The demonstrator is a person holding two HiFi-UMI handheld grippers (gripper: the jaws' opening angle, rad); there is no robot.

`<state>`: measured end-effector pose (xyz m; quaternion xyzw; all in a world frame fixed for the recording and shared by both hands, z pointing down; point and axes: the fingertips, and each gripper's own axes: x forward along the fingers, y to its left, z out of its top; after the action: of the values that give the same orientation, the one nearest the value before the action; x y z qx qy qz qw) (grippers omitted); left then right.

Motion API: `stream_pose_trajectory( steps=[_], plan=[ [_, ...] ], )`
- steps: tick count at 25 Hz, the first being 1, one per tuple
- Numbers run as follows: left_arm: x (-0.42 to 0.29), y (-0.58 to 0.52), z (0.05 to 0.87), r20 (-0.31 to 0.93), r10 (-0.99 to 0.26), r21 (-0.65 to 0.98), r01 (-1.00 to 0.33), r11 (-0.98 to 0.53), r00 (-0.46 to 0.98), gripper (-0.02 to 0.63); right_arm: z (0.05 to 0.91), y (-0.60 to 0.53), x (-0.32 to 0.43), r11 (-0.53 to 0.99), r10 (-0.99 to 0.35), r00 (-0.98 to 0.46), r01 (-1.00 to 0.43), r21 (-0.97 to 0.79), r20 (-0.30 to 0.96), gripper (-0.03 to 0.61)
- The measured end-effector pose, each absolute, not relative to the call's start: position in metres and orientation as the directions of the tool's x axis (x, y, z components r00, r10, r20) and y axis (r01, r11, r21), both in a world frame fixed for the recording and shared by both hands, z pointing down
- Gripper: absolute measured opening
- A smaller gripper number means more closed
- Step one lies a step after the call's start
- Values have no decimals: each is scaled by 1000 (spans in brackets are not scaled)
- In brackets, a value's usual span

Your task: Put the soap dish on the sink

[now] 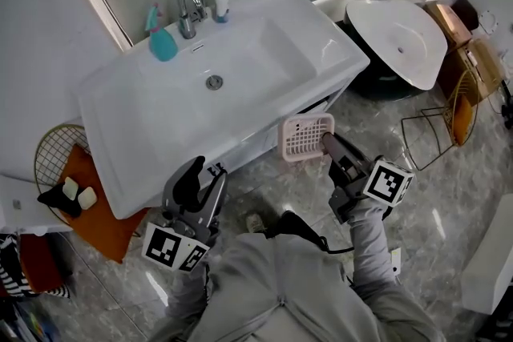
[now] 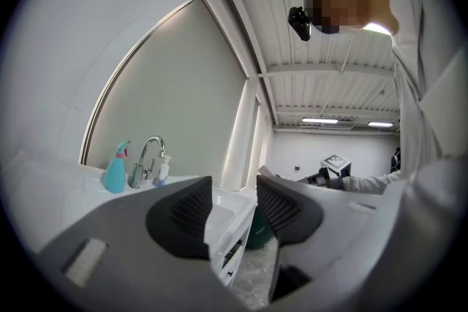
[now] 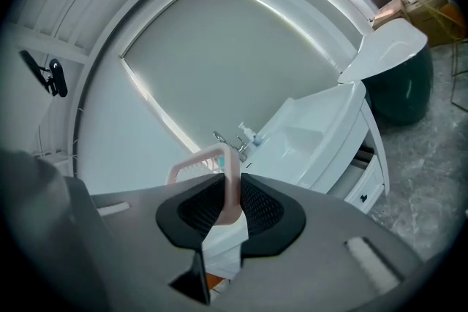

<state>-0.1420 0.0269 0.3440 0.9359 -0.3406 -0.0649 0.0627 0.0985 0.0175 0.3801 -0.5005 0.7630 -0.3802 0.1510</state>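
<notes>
The pink slotted soap dish (image 1: 305,136) hangs in the air just in front of the white sink's (image 1: 144,124) front edge, below its rim. My right gripper (image 1: 327,142) is shut on the dish's edge; in the right gripper view the pink rim (image 3: 228,186) is pinched between the two black pads. My left gripper (image 1: 204,176) stands open with nothing in it, near the sink's front left part; in the left gripper view its pads (image 2: 191,214) are apart with the sink (image 2: 44,193) behind them.
On the sink's back edge stand a teal spray bottle (image 1: 162,42), a chrome tap (image 1: 187,10) and a small pump bottle (image 1: 221,2). A wire basket with an orange cloth (image 1: 72,184) sits left of the sink. A white toilet (image 1: 398,40) and wire racks (image 1: 449,120) are at the right.
</notes>
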Motion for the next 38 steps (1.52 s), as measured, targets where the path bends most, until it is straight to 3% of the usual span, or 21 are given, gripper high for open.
stream_pose_trajectory(
  steps=[18, 38],
  plan=[
    [-121, -82, 354, -59, -750, 178, -732, -657, 659, 204, 390, -128, 120, 265, -806, -560, -628, -731, 189, 67],
    [-96, -165, 352, -6, -867, 167, -854, -493, 499, 204, 463, -324, 207, 165, -753, -519, -743, -648, 404, 67]
  ],
)
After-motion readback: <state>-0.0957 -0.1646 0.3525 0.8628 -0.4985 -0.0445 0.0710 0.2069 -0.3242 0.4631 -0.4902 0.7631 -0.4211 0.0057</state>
